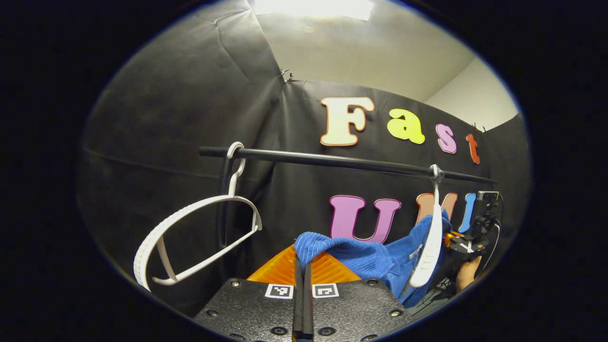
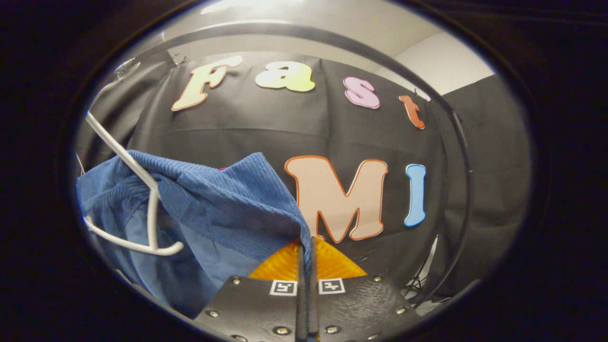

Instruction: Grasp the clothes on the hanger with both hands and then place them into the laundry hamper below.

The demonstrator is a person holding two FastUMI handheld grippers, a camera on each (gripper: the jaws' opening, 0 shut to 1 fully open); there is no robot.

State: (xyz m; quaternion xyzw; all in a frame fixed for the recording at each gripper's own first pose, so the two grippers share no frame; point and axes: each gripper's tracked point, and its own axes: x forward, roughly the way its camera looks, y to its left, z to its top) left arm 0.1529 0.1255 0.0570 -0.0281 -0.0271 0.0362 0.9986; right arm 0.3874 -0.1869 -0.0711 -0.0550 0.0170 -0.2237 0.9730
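Observation:
A blue ribbed garment (image 1: 370, 261) stretches between my two grippers below the black rail (image 1: 332, 160). My left gripper (image 1: 302, 266) is shut on one corner of the blue cloth. In the right gripper view the same garment (image 2: 213, 199) drapes to the left, and my right gripper (image 2: 307, 251) is shut on its other edge. A white hanger (image 1: 430, 242) hangs from the rail against the garment; in the right gripper view this hanger (image 2: 142, 190) lies across the cloth. The other gripper (image 1: 468, 242), held by a hand, shows at the far right of the left gripper view.
An empty white hanger (image 1: 199, 232) hangs at the rail's left end. The rail's curved black frame (image 2: 463, 190) runs down the right side of the right gripper view. Black cloth walls close in behind.

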